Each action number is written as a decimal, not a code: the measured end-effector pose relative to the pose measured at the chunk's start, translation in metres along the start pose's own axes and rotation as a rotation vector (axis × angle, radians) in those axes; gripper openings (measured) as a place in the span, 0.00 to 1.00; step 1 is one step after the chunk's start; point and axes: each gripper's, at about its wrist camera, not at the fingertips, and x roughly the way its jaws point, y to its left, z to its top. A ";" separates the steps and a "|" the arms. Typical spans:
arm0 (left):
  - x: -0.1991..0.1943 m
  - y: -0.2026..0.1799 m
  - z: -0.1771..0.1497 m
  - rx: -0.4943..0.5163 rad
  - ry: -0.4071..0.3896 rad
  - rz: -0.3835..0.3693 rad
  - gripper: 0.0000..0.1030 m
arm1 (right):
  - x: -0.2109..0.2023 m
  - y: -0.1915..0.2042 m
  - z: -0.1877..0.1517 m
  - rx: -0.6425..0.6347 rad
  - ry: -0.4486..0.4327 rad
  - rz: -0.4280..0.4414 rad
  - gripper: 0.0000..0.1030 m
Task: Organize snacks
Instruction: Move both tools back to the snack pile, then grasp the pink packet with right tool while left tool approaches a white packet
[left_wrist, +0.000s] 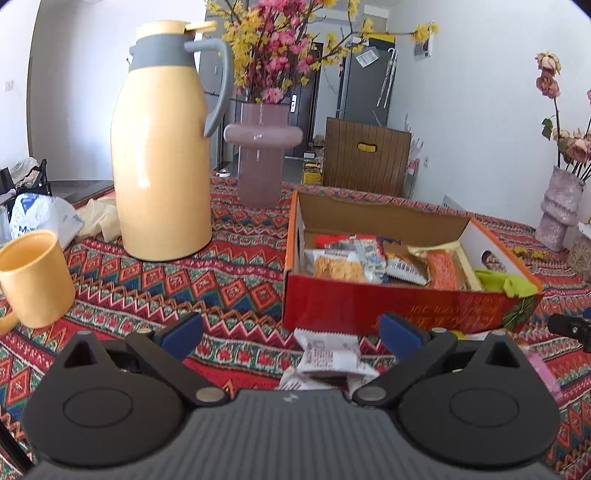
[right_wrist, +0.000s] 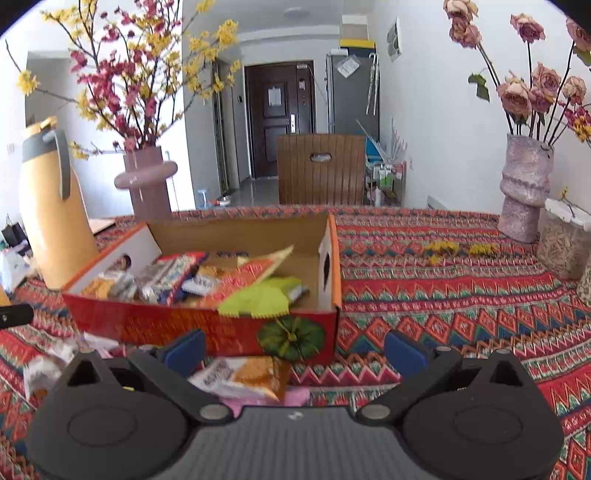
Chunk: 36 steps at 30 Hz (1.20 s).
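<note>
A white snack packet lies flat on the patterned tablecloth, in the gap between the spread jaws of the left gripper, nearer the right jaw and touching neither. More wrappers lie under it toward 6 o'clock. At 1 o'clock from it stands the red cardboard box, open on top and holding a jumble of packets, with a green wrapper draped over its near wall.

In the right wrist view an orange-and-white snack packet rests on the cloth just in front of the same box, between the wide-open jaws of the right gripper, closer to the left jaw. A pink packet peeks out beneath it.

Beyond the box, at 11 o'clock in the left view, stand a yellow jug and a pink vase; a yellow mug sits at 9 o'clock.
</note>
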 end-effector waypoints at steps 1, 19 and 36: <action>0.003 0.002 -0.004 -0.003 0.007 0.001 1.00 | 0.003 0.000 -0.004 -0.003 0.018 -0.001 1.00; 0.020 0.009 -0.027 -0.017 0.028 -0.012 1.00 | 0.038 0.008 -0.048 -0.035 0.173 -0.004 1.00; 0.020 0.012 -0.027 -0.039 0.028 -0.014 1.00 | 0.031 0.006 -0.046 -0.052 0.165 0.033 0.86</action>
